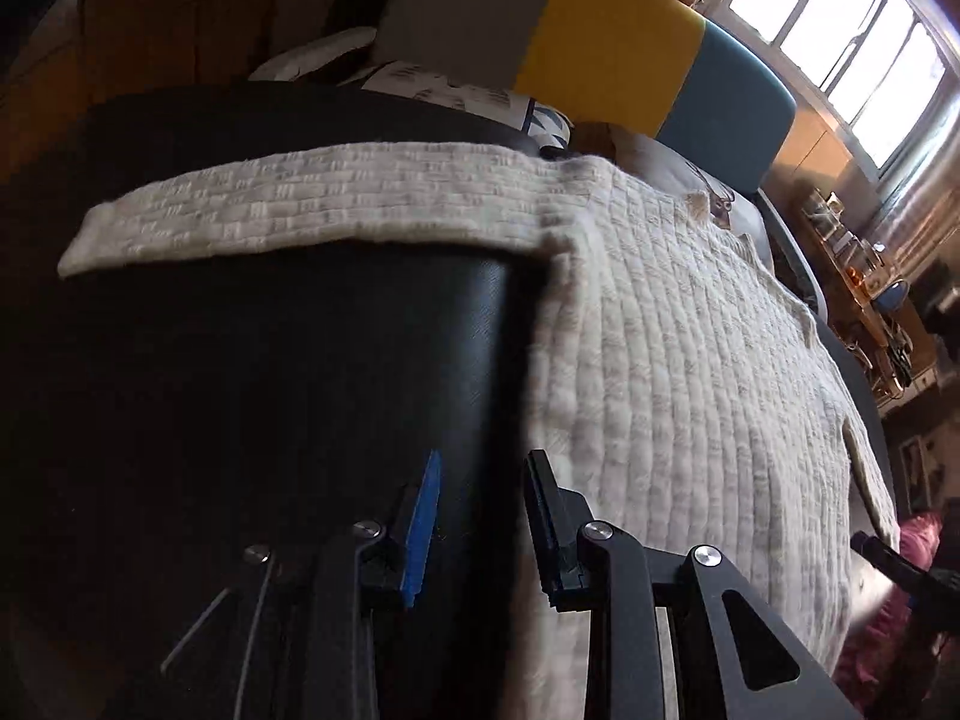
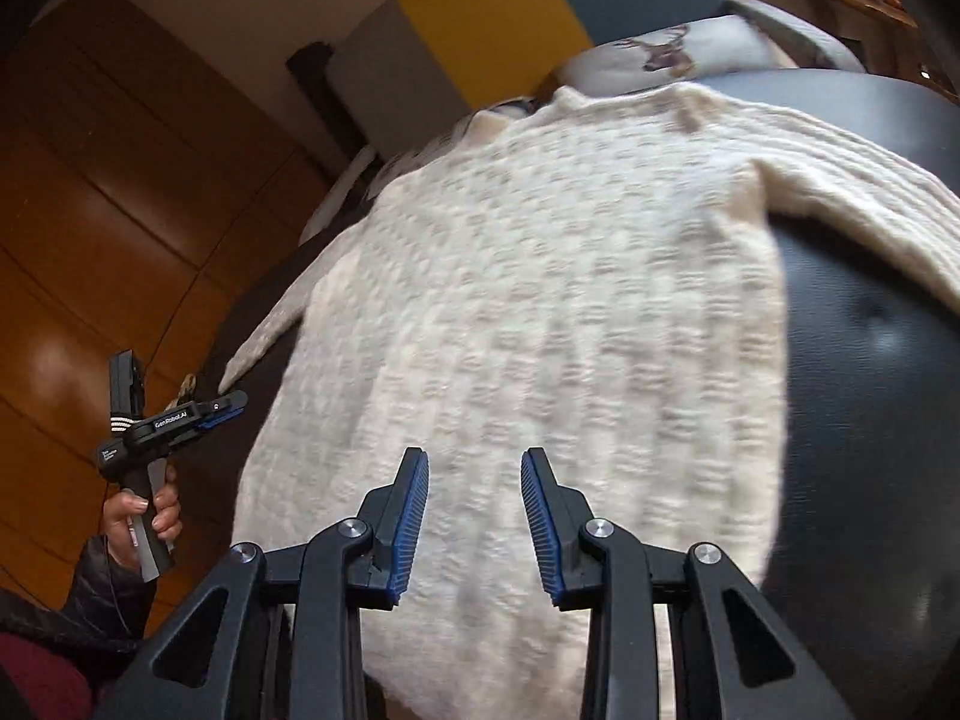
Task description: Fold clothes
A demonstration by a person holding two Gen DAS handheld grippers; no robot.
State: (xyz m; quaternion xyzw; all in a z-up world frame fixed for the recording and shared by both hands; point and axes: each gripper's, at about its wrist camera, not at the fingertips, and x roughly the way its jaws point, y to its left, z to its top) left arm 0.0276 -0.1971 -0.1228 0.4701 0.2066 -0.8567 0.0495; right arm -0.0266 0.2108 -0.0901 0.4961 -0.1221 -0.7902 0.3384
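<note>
Hovering over the cream knit sweater (image 2: 540,312) right now, both grippers empty; the garment lies spread flat on a dark padded surface (image 2: 870,390), body running near to far, one sleeve (image 1: 300,210) stretched out to the left across the far part of the dark surface, the other sleeve (image 2: 870,180) reaching off to the right; laid out like this, I'd say, so each sleeve can be taken and turned in over the body. The right gripper (image 2: 474,516) hangs above the near hem, its blue-padded fingers (image 2: 414,516) spread with nothing between them, lined up on the middle of the body. The left gripper (image 1: 480,522) sits at the left edge of the body, fingers apart, one over bare dark surface and the other over knit; the right wrist view shows it held in a hand (image 2: 141,516) out to the left, off the cloth; whether either tool touches the fabric I cannot tell. No fold made yet by the look of it; the left sleeve seems the likely first grab, and loose knit may sag if lifted by one corner. Beyond the collar, a patterned pillow (image 2: 654,54) and a yellow and teal headboard (image 1: 606,48).
</note>
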